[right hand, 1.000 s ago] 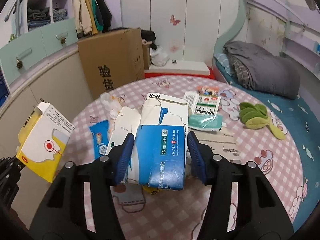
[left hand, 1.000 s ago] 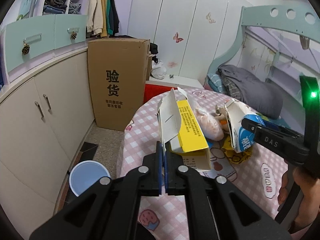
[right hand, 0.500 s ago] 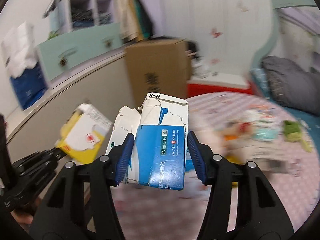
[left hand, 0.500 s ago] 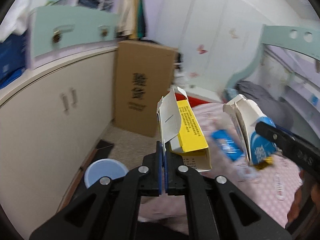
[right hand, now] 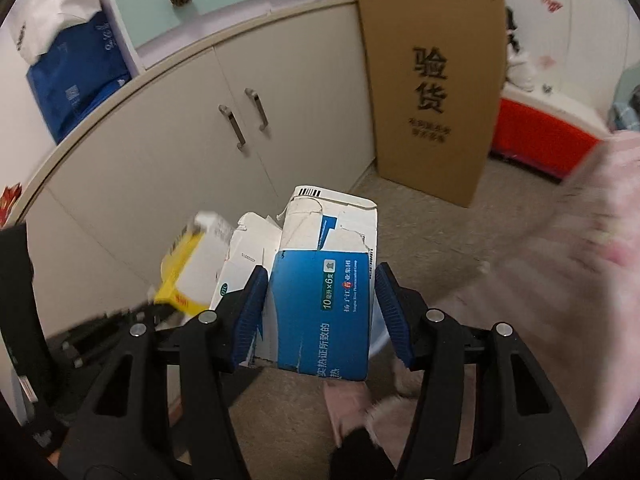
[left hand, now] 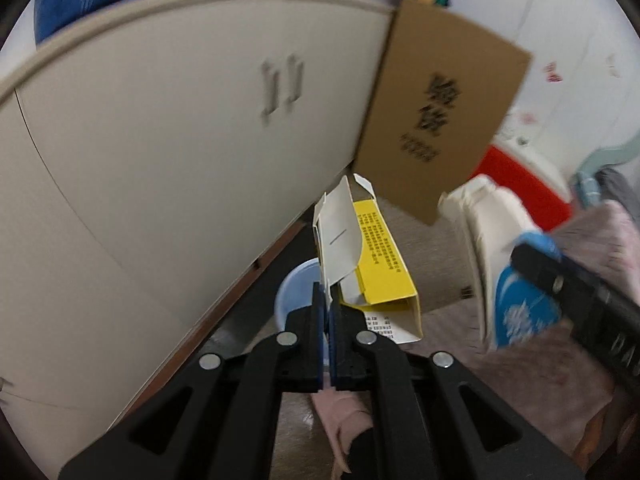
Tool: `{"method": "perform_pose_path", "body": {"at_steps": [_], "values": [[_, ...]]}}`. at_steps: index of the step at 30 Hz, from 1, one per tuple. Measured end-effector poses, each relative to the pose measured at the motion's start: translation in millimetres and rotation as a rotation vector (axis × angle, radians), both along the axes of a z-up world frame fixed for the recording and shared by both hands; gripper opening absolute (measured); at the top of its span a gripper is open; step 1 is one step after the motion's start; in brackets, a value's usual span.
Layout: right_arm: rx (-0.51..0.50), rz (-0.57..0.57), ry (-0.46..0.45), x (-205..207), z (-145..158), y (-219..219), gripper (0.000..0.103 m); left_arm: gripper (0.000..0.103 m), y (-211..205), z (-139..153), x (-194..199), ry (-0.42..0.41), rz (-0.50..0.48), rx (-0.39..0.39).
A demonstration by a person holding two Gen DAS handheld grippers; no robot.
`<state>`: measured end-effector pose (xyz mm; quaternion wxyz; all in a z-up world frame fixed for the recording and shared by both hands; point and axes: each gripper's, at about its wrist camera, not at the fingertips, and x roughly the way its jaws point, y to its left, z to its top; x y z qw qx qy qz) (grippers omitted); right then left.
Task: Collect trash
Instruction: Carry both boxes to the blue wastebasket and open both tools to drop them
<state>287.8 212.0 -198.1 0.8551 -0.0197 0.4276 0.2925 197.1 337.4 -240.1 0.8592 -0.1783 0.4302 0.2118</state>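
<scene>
2 claws grip cartons beside cardboard box [right hand: 434,92].

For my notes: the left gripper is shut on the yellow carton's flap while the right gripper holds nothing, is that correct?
Not quite: the right gripper is shut on a torn blue-and-white carton, as the right wrist view shows. The left gripper does pinch the yellow carton by its flap.

Readable stuff: the big cardboard box [right hand: 434,92] has 验货 in large black characters, smaller lines under it too blurry to make out. The torn blue-and-white carton [right hand: 324,304] says "10毫升×6支", plus a barcode on its top flap. The yellow box [left hand: 376,264] has tiny black print, unreadable here.
</scene>
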Motion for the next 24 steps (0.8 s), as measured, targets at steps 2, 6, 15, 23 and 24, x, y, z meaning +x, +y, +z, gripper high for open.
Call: {"method": "perform_pose_path", "body": {"at_steps": [2, 6, 15, 23, 24], "values": [[0.027, -0.003, 0.026, 19.4, -19.4, 16.3, 0.072, 0.002, 13.6, -12.8, 8.0, 0.024, 0.024, -0.002], [0.038, -0.009, 0.066, 39.9, -44.5, 29.0, 0.076, 0.002, 28.1, -33.7, 25.8, 0.069, 0.044, -0.004], [-0.049, -0.09, -0.008, 34.3, -55.7, 12.0, 0.078, 0.002, 20.3, -60.5, 52.0, 0.09, 0.0, -0.037], [-0.075, -0.146, -0.045, 35.1, -59.9, -0.9, 0.079, 0.002, 9.6, -63.1, 69.5, 0.094, -0.03, -0.035], [-0.071, -0.157, -0.05, 36.0, -59.5, -3.1, 0.079, 0.002, 8.5, -63.1, 70.6, 0.096, -0.034, -0.034]]}}
